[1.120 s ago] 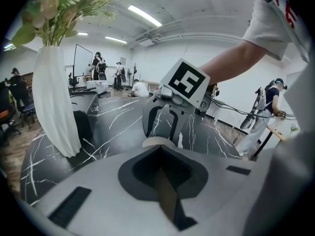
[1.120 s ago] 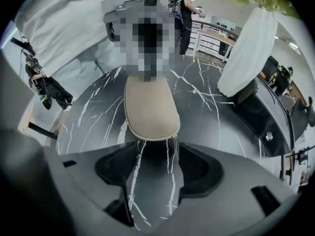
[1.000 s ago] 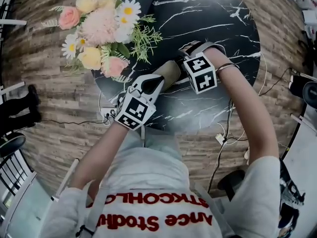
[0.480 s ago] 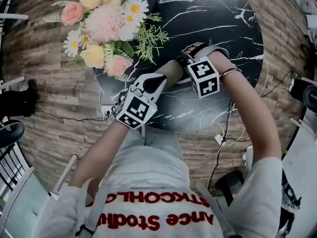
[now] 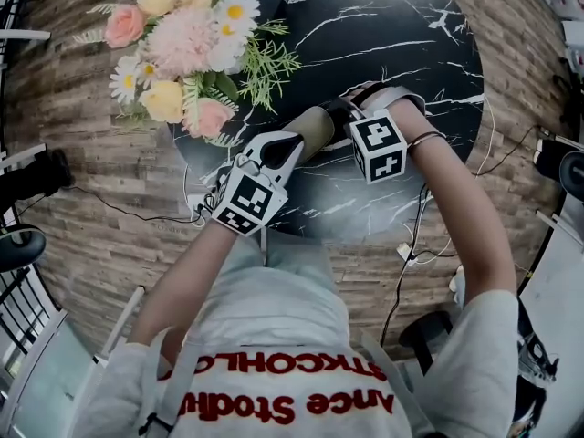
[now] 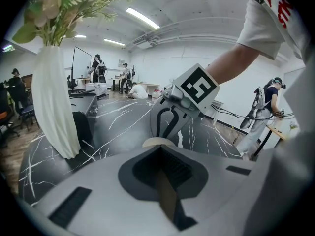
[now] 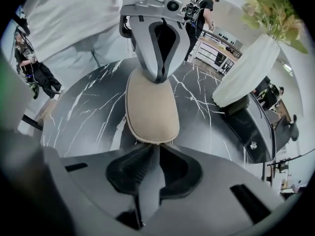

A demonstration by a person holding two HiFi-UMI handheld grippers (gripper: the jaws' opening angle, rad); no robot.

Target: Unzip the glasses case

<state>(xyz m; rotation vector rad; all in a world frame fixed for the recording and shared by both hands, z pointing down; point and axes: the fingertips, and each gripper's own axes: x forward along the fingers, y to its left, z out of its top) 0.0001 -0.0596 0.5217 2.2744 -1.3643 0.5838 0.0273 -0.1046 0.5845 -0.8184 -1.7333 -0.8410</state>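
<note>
A beige glasses case [image 5: 315,128] lies on the black marble table [image 5: 401,53] between my two grippers. The left gripper [image 5: 290,149] is shut on the case's near left end; in the left gripper view its jaws [image 6: 158,149] clamp beige material, with the case's end [image 6: 156,142] just beyond. The right gripper [image 5: 342,109] points steeply down at the far right end. Its jaws [image 7: 152,149] have just been closing and now pinch the tip of the case [image 7: 151,109] at its zip seam. The pull itself is hidden between the pads.
A white vase [image 6: 54,107] with flowers [image 5: 187,48] stands on the table just left of the case, also in the right gripper view as the vase [image 7: 246,77]. Cables [image 5: 415,235] trail on the wooden floor by the table's near edge. People stand far off in the room.
The right gripper has tipped a little further down over the case's far end. The left gripper and the case have kept their place.
</note>
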